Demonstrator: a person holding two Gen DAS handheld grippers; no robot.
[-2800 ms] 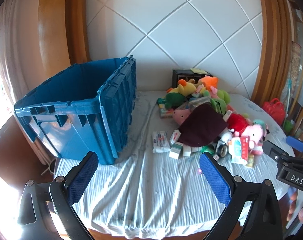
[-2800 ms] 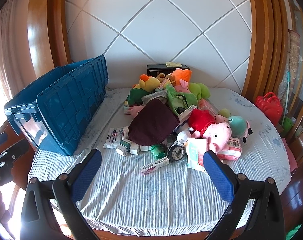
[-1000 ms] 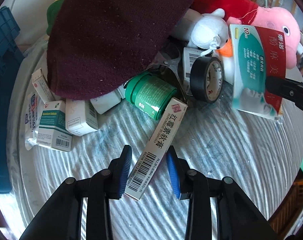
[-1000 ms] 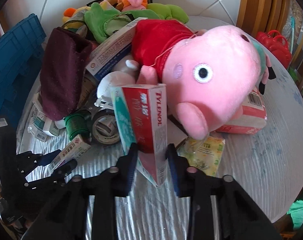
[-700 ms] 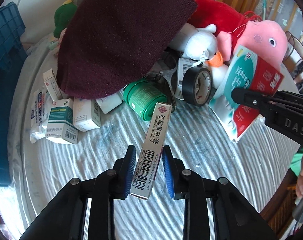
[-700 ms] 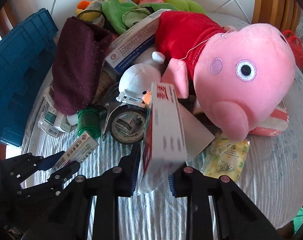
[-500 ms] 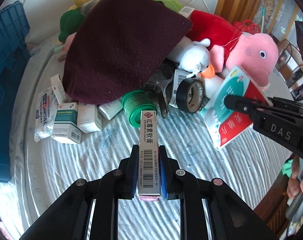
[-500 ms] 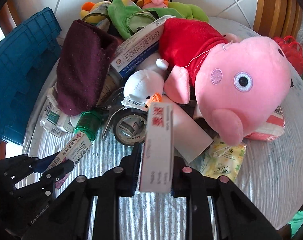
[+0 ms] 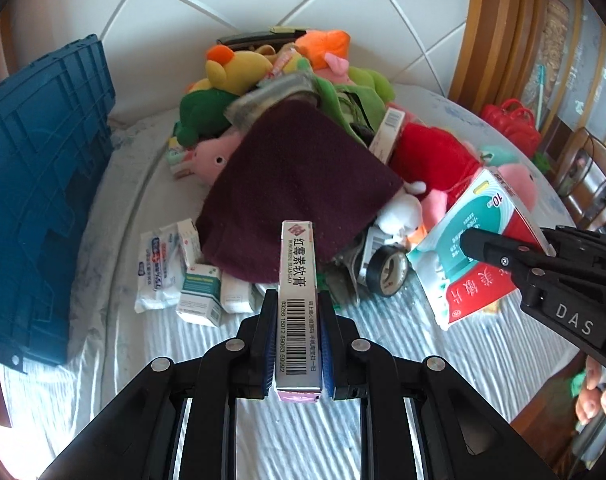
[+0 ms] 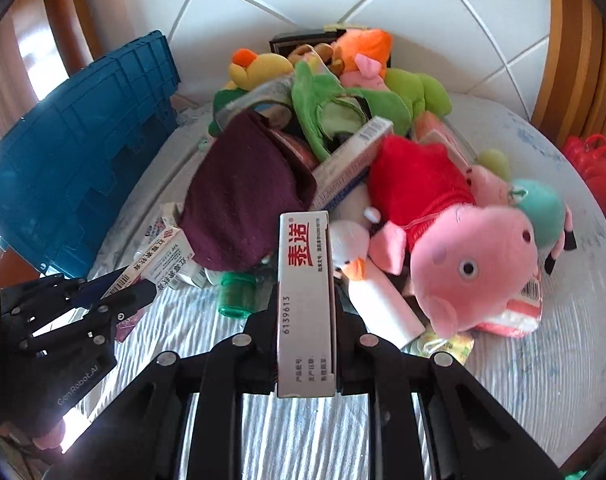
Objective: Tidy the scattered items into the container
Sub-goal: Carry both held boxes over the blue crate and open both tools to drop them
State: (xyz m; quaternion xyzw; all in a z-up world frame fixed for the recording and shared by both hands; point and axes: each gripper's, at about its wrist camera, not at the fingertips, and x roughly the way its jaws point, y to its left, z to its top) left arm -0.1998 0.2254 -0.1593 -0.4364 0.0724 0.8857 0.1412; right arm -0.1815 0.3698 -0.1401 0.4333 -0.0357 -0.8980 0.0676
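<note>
Two claws raised | left claw (image 9: pixel 297 332) pinching ointment box (image 9: pixel 297 280) | right claw (image 10: pixel 305 340) pinching Tylenol box (image 10: pixel 305 292)

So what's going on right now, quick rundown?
Left gripper shut on narrow barcode box. Right gripper shut on Tylenol box. Both lifted off table. Blue crate to the left, path unobstructed.

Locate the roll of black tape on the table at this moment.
In the left wrist view the black tape roll stands on edge right of centre, below the white duck plush, beside the maroon cloth.

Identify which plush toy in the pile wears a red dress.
The large pink pig plush, lying at the pile's right; the yellow, orange and green plush toys wear none.
</note>
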